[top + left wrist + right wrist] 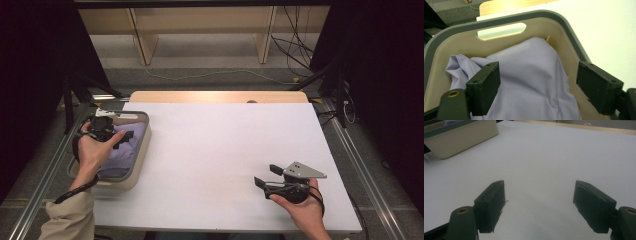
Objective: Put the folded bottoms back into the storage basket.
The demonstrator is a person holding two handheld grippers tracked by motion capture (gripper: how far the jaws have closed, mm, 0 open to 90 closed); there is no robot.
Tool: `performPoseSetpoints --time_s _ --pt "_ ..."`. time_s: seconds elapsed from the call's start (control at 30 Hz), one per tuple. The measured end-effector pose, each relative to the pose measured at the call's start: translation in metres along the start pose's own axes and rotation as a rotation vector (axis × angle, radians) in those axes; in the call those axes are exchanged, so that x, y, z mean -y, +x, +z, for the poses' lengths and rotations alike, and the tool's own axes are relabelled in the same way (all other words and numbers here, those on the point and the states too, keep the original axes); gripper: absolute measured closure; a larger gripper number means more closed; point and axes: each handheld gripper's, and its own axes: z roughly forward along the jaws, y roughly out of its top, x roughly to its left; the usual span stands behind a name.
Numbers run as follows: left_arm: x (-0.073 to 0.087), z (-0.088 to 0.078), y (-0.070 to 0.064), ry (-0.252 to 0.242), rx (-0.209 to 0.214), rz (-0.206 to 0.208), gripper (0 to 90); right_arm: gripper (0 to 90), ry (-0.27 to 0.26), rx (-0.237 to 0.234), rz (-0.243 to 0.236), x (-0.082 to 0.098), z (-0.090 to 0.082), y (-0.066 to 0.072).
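A white table (220,150) filled the middle of the room, with a pale wooden edge at its far side, shelving and loose cables beyond it. At the table's left edge sat a beige basket (141,150) with a grey rim, and inside it lay a crumpled lilac cloth (127,147) — the cloth reached nearly to the basket's handle slot in the left gripper view (529,75). The left gripper (120,135) hung just above that cloth, its jaws spread wide with the fabric below and between them, the pads not pressing on it. Well apart, near the table's front right, the right gripper (262,176) was held low over the bare surface — its jaws also stood wide, nothing between them.
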Motion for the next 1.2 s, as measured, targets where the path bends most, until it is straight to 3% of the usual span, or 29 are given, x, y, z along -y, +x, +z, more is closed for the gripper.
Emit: performPoseSetpoints --time_s 0.43,1.2 --pt "0.002 -0.016 -0.010 -0.054 0.056 -0.003 17.3 26.6 -0.004 0.002 0.001 0.000 -0.001 -0.001" --pt "0.008 -0.030 -0.041 -0.137 0.168 0.051 17.6 26.6 -0.011 0.001 0.003 -0.001 -0.003 -0.002"
